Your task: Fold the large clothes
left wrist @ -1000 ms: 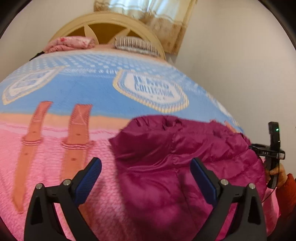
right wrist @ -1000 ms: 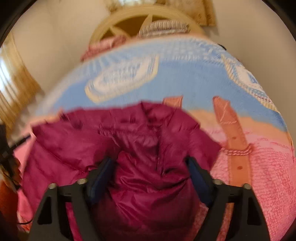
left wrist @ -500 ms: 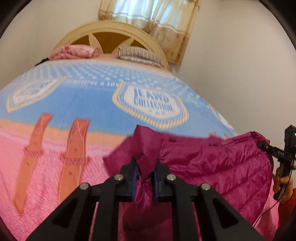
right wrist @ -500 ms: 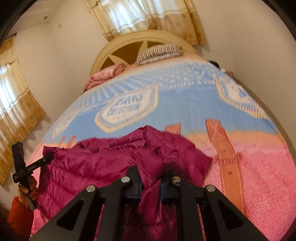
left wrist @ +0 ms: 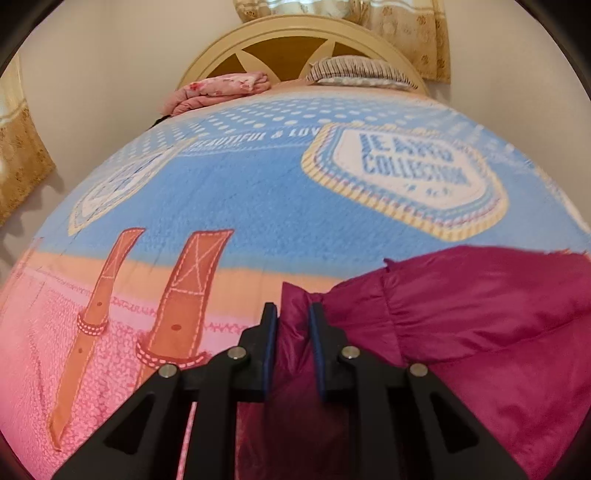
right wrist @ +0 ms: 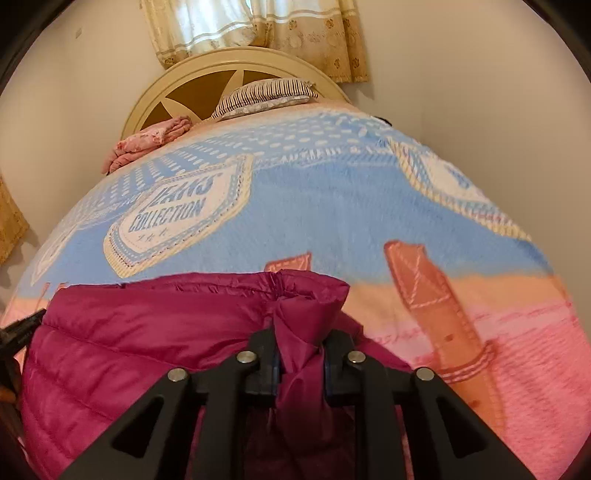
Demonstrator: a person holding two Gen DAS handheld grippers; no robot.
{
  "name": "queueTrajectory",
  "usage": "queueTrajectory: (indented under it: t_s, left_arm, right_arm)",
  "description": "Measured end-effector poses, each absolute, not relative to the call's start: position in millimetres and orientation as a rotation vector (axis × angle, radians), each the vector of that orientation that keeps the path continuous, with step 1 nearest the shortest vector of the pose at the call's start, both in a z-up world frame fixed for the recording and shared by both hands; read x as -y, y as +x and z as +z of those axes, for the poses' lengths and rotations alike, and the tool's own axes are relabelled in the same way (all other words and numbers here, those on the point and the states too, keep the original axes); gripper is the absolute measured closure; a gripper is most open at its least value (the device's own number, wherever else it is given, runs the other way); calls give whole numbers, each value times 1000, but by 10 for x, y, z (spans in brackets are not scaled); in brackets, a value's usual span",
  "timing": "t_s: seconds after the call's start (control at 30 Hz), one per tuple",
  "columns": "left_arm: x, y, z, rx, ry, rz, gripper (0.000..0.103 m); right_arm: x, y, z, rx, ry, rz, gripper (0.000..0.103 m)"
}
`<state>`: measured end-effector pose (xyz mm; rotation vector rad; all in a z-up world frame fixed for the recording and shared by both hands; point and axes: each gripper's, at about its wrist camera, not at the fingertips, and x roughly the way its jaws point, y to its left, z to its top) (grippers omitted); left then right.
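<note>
The magenta puffer jacket (left wrist: 480, 325) lies at the near end of the bed, spread over the pink part of the blanket (left wrist: 258, 199) with its far edge up at the orange band. Left gripper (left wrist: 292, 321) has a bunch of the jacket's left corner pinched between its blue pads — jaws nearly together, and they are easing apart a touch with the fabric between them. Right gripper (right wrist: 300, 343) has the opposite corner: a twisted wad of quilted cloth stands up between its fingers, jaws narrow and likewise creeping open, the cloth filling the gap. In the right wrist view the jacket (right wrist: 147, 332) stretches away to the left. Further out, the blue half of the blanket carries shield badges and brown strap prints. At the far end — a folded pink cloth (left wrist: 218, 90) on the left, a striped pillow (left wrist: 358, 72) to its right, against the cream arched headboard (left wrist: 295, 37), curtains (right wrist: 258, 29) above.
</note>
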<state>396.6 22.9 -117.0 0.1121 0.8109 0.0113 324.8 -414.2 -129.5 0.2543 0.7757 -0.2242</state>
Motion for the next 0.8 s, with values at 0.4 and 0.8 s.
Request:
queueTrajectory:
  t_s: [0.4, 0.8]
  left_arm:
    - [-152, 3988, -1298, -835, 163, 75, 81]
    - [-134, 4002, -1323, -836, 175, 84, 81]
  right_arm:
    - [4860, 2989, -1633, -689, 676, -345, 65]
    - [3845, 2738, -682, -672, 243, -439, 75]
